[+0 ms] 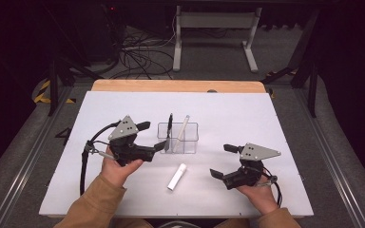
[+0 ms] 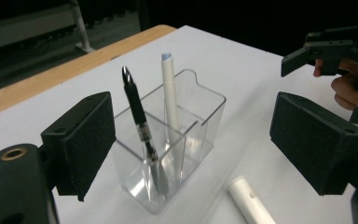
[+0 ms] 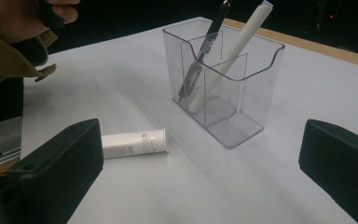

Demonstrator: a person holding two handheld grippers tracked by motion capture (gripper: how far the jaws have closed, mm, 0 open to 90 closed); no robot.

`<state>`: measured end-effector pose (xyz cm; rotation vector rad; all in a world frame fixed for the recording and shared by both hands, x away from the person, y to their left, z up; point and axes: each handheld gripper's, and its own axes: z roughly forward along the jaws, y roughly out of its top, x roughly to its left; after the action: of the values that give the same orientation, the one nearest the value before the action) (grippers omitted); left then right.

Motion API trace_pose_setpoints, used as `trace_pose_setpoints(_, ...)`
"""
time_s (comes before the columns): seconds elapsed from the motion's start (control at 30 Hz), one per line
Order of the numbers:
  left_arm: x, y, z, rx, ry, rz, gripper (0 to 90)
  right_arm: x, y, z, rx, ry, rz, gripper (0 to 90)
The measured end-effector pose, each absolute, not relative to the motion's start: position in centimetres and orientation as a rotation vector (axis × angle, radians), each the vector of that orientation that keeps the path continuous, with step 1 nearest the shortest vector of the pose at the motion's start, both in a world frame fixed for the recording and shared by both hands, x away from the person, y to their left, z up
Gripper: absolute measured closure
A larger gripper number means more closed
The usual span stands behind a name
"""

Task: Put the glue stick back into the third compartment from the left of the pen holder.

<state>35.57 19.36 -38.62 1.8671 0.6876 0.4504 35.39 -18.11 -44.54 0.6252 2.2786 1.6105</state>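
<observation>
The left gripper [image 1: 156, 136] sits just off the left end of the clear plastic pen holder [image 1: 189, 144], its jaws spread wide with nothing between them. The right gripper [image 1: 223, 161] rests near the table's [image 1: 275, 118] front edge toward the right corner, jaws likewise apart and empty.

The holder stands near the middle of the white table, a rectangular box of transparent plastic with a dip in its rim and inner dividers that split it into compartments. In it a black ballpoint pen [image 2: 141, 122] leans tip down, and behind it stands a white pen [image 2: 168, 88] with a pale bluish end, slanting the other way. In the right gripper view the two cross near the bottom.

Between holder and front edge lies a white cylindrical tube [image 1: 177, 176], smooth, with faint grey print on its side, apart from both grippers.

Both hands come up from the front edge in tan sleeves; the left hand [image 1: 119, 167] grips its tool from below, angled toward the holder, and the right hand [image 1: 258, 190] holds its tool low, pointing left.
</observation>
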Motion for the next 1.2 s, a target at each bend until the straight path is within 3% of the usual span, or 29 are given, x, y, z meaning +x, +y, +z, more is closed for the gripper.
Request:
trace_pose_setpoints(0.4,34.5,19.7,-39.3,1.929,0.806,0.346,14.3,35.4,-17.5,-44.2,0.749,2.239,1.583,3.1)
trace_pose_setpoints(1.2,33.0,16.6,-39.9,2.036,0.922,0.318,16.7,35.0,-18.0,-43.8,0.757,2.22,1.54,11.2)
